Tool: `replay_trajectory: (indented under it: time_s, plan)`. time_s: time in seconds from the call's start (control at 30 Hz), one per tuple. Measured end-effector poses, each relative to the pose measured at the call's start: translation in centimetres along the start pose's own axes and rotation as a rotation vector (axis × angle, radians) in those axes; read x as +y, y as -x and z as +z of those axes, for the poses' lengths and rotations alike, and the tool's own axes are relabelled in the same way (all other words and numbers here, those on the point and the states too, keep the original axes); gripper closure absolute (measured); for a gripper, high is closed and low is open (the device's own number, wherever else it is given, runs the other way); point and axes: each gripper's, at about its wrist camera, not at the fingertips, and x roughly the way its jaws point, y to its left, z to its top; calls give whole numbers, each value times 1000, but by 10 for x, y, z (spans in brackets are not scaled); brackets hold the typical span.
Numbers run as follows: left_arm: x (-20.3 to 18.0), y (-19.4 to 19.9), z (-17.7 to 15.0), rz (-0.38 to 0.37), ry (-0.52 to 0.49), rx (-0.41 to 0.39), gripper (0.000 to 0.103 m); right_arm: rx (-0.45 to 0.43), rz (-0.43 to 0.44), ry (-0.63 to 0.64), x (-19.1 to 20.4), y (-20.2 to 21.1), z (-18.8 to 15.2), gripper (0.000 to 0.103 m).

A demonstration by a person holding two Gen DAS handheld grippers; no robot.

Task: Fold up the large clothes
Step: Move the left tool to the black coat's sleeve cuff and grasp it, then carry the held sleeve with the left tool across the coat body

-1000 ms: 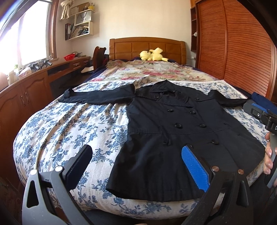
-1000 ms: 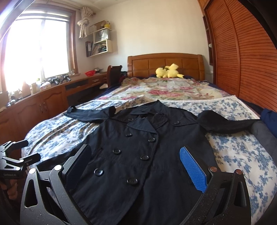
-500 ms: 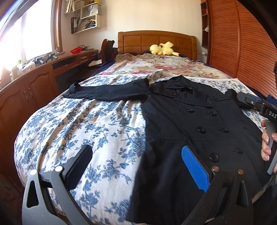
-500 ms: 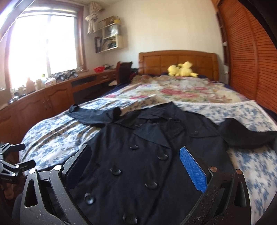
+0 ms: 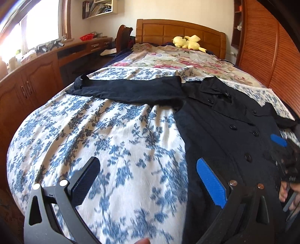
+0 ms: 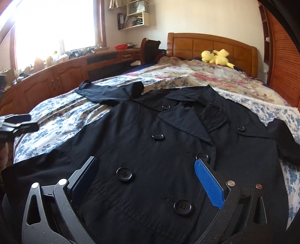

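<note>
Black double-breasted fabric coat (image 6: 168,150) lies flat, front side up, on a bed covered with a white quilt printed with blue flowers (image 5: 112,142). Collar points toward the brown wooden headboard (image 6: 211,45); buttons are fastened down the front. One sleeve (image 5: 127,90) is stretched out straight across the quilt toward the side with the wooden cabinets (image 5: 28,84); the other sleeve (image 6: 285,138) runs off toward the slatted wooden wardrobe side.

Left gripper (image 5: 148,184) hangs over bare quilt just beside the coat's side edge. Its fingers stand wide apart, with nothing between them: the dark pad (image 5: 84,182) is over the floral print, the blue pad (image 5: 210,184) over the coat's margin. Whether either pad touches the fabric cannot be determined.

Right gripper (image 6: 146,184) sits low over the middle of the coat front, fingers wide apart and empty, a large black button (image 6: 124,174) visible between them. Contact with the cloth cannot be confirmed.

Yellow plush toy (image 6: 217,57) rests near the headboard on a pink-flowered cover (image 6: 196,77). A wall shelf with books (image 6: 133,16) hangs beside the bright window (image 6: 56,24).
</note>
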Motion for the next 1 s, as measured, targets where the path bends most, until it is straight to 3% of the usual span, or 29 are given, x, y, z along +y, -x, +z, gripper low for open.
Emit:
replay_trajectory:
  time_s: [0.4, 0.47, 0.6, 1.0]
  plan:
    - [15, -81, 61, -38, -45, 56, 4, 12, 8, -18, -5, -4, -2, 0]
    - [20, -99, 72, -54, -24, 69, 8, 9, 8, -20, -6, -4, -2, 0]
    - [29, -130, 87, -59, 15, 89, 28, 12, 3, -13, -5, -5, -2, 0]
    - [78, -201, 119, -62, 223, 135, 42, 20, 0, -8, -4, -7, -2, 0]
